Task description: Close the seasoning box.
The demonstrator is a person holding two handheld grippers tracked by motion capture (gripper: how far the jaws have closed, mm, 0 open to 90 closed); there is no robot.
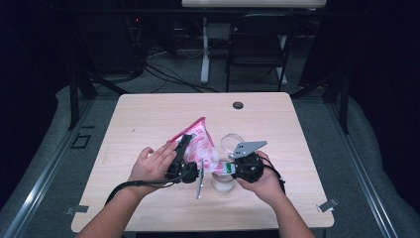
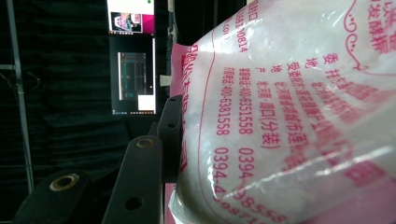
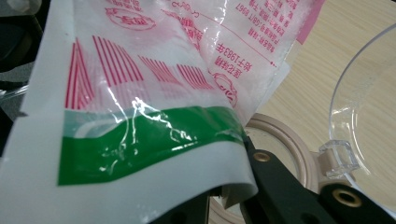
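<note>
One pink-and-white bag [image 1: 198, 144], printed with red Chinese text and "400-6381558", is slanting over the table's [image 1: 148, 119] near-middle, long axis running from near edge toward far-left corner. Left tongs [image 1: 184, 144] are gripping its side; right tongs [image 1: 229, 167] are pinching its green-banded corner above a jar [image 1: 223, 184].

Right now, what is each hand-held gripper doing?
Left hand-held gripper: closed on the pink bag.
Right hand-held gripper: shut on the bag's green-striped edge.

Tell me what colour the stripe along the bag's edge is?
Green, on the white-and-pink bag; the right gripper view shows it best.
</note>
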